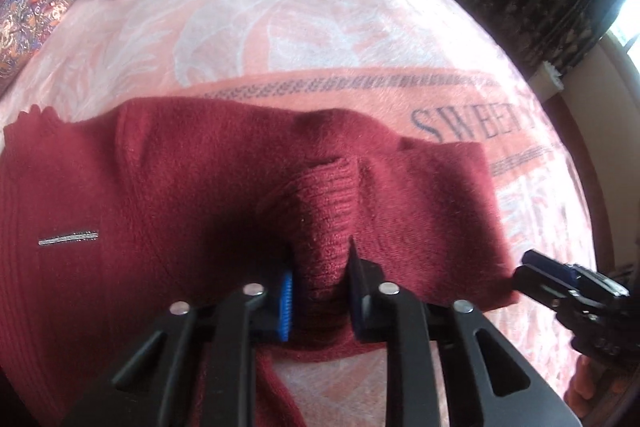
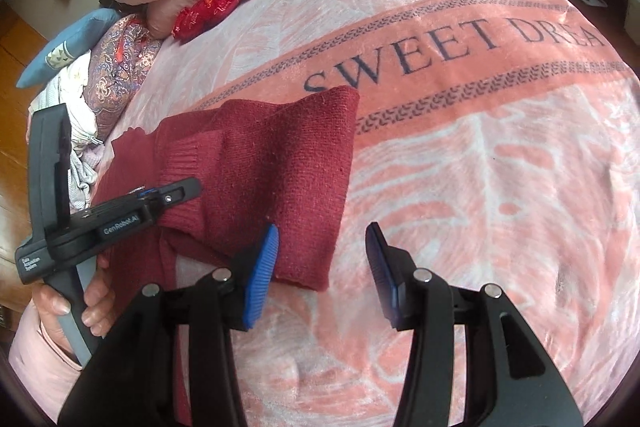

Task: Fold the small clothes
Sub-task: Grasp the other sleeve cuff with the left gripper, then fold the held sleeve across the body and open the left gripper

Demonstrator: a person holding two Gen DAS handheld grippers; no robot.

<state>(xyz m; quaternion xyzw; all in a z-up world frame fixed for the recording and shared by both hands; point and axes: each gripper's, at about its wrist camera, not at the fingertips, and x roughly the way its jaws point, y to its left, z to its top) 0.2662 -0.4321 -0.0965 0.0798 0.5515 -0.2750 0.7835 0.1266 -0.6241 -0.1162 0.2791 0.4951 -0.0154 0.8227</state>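
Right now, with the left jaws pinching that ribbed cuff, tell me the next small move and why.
Probably carry the ribbed cuff forward across the maroon sweater with the left gripper, laying the sleeve flat on the body. The cuff is bunched between its jaws near the close edge, while the right gripper hangs open over the pink blanket, holding nothing.

Dark red knit sweater (image 1: 180, 187) lies partly folded on the bed, fuzzy texture. A ribbed cuff of one sleeve (image 1: 326, 219) is bunched up over the body and pinched at its near end. Wavy hem edge at far left, small silver bar on the left part. In the right wrist view the folded right part (image 2: 280, 167) lies flat, square corner far.
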